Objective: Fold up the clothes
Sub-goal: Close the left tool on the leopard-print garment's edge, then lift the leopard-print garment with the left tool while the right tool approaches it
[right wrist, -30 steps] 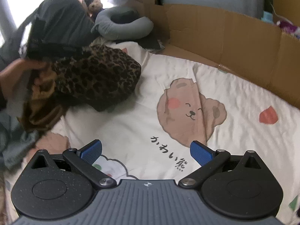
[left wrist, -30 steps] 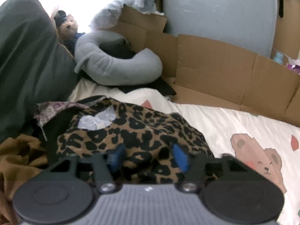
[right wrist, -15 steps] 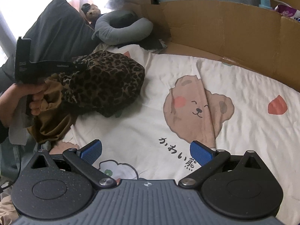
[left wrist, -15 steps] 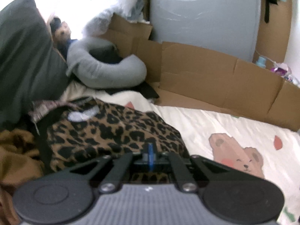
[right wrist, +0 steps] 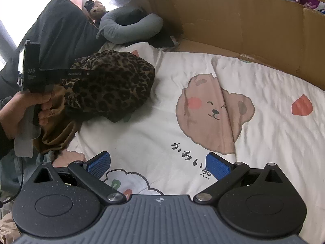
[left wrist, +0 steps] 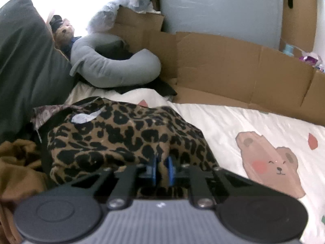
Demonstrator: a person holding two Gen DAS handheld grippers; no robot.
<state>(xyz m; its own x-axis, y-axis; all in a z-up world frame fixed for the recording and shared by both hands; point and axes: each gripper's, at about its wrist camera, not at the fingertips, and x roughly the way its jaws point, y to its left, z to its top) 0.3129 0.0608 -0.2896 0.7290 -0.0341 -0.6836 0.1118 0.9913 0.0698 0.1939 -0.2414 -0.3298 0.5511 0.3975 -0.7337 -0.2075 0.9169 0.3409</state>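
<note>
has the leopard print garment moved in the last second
Yes. In the right wrist view the leopard print garment, pinched by the left tool, has lifted toward the grey neck pillow.

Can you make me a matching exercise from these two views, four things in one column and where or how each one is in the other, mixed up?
Column one:
1. left gripper
2. right gripper
3. grey neck pillow
4. teddy bear toy

Column two:
A. open, over the bear-print sheet, holding nothing
B. propped in the far corner beside the dark pillow
C. shut on a fold of the leopard-print garment
D. curled in front of the cardboard wall

Pairs: 1-C, 2-A, 3-D, 4-B
</note>
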